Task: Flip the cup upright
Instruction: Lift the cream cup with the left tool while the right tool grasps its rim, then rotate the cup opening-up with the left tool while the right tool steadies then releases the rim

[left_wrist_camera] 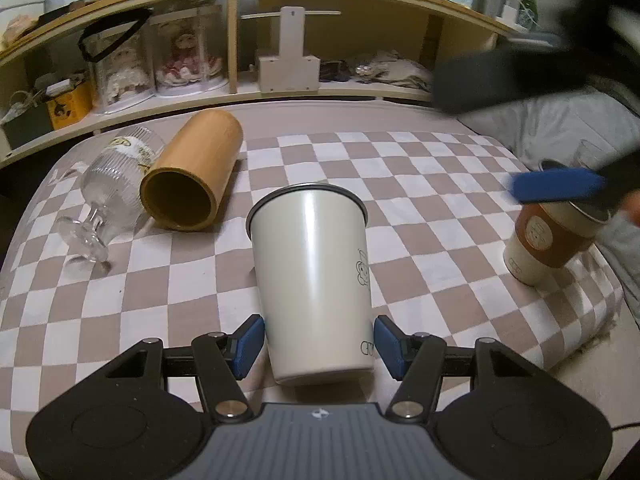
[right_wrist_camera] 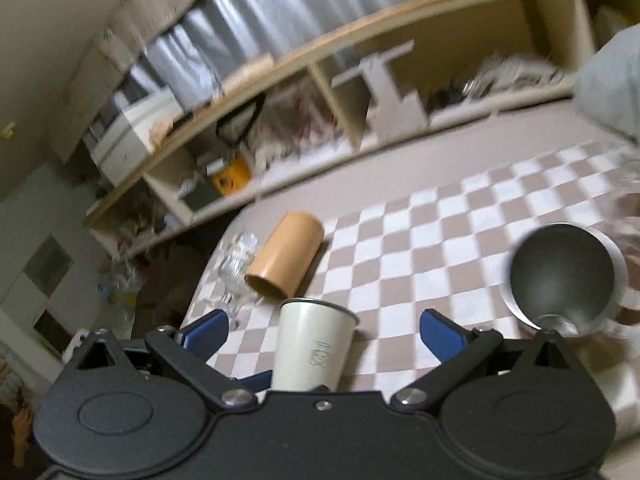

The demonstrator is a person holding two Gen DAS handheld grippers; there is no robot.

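A white metal cup (left_wrist_camera: 314,280) stands upright on the checkered cloth (left_wrist_camera: 420,184), its dark rim on top. My left gripper (left_wrist_camera: 318,344) is open, its blue pads on either side of the cup's base with small gaps. The cup also shows in the right wrist view (right_wrist_camera: 314,346). My right gripper (right_wrist_camera: 324,334) is open and empty above the cloth; in the left wrist view its blue pad (left_wrist_camera: 558,188) hovers blurred over a brown-sleeved cup (left_wrist_camera: 548,236) at the right. That cup's dark inside (right_wrist_camera: 562,274) shows from above.
A bamboo tube (left_wrist_camera: 192,172) and a ribbed stemmed glass (left_wrist_camera: 112,188) lie on their sides at the far left. A wooden shelf (left_wrist_camera: 240,40) with clutter runs along the back. Grey bedding (left_wrist_camera: 560,128) lies at the right.
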